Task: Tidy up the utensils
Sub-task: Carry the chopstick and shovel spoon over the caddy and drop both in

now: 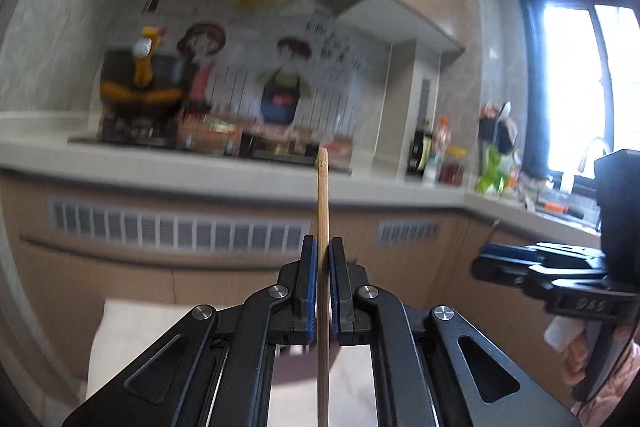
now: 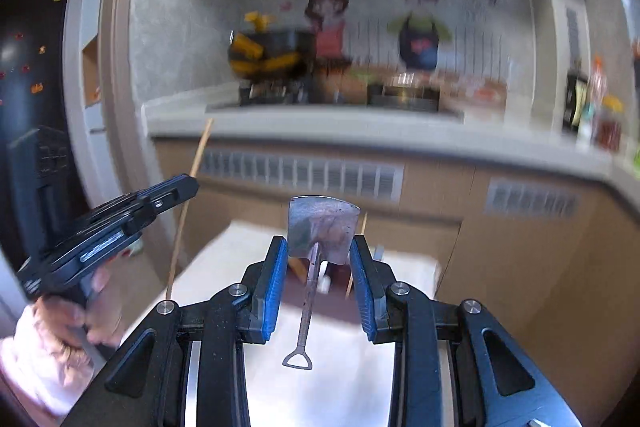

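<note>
My left gripper is shut on a bamboo chopstick that stands upright between the jaws, held in the air; it also shows in the right wrist view with the chopstick. My right gripper is shut on a small metal shovel-shaped spoon, gripping the blade by its edges, handle hanging down toward me. The right gripper also shows at the right of the left wrist view.
A white-topped table lies below, with a wooden stick and small items partly hidden behind the spoon. Behind stands a kitchen counter with a stove, a wok, bottles and a sink by the window.
</note>
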### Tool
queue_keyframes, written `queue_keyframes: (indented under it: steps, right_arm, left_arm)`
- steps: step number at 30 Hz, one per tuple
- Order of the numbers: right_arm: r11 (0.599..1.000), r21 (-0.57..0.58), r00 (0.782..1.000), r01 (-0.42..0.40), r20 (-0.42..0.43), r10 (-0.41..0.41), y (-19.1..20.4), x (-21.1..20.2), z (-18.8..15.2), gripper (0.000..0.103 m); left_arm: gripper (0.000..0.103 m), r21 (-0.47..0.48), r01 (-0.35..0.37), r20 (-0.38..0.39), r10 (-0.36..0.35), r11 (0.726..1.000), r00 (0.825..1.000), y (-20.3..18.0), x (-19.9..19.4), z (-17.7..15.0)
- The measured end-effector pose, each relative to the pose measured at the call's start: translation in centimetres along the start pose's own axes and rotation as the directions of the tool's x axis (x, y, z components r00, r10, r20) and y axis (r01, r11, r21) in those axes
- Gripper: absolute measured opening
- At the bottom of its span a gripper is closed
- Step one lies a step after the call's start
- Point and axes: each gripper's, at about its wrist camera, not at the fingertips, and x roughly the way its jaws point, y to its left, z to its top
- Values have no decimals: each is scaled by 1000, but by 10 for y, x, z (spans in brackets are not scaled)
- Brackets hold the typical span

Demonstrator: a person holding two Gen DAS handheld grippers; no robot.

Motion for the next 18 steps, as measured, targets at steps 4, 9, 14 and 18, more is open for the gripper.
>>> queue_keyframes:
  steps: [4,9,14,18]
  right_arm:
    - [998,-22,997,58,54,-56,-4,25,27,29]
    - [998,5,998,61,15,-61,-24,75,34,29]
    - [998,26,998,50,-40,-49,-42,130,16,29]
    - [997,18,995,69,-72,-67,-50,168,-3,29]
  left_arm:
    - [6,15,-1,84,0,1000,997,6,23,25]
    - [6,48,-99,183,89,994,979,19,62,13]
    - [6,39,-161,127,154,986,980,43,120,-20]
    - [6,-4,-162,60,162,987,985,67,167,-44]
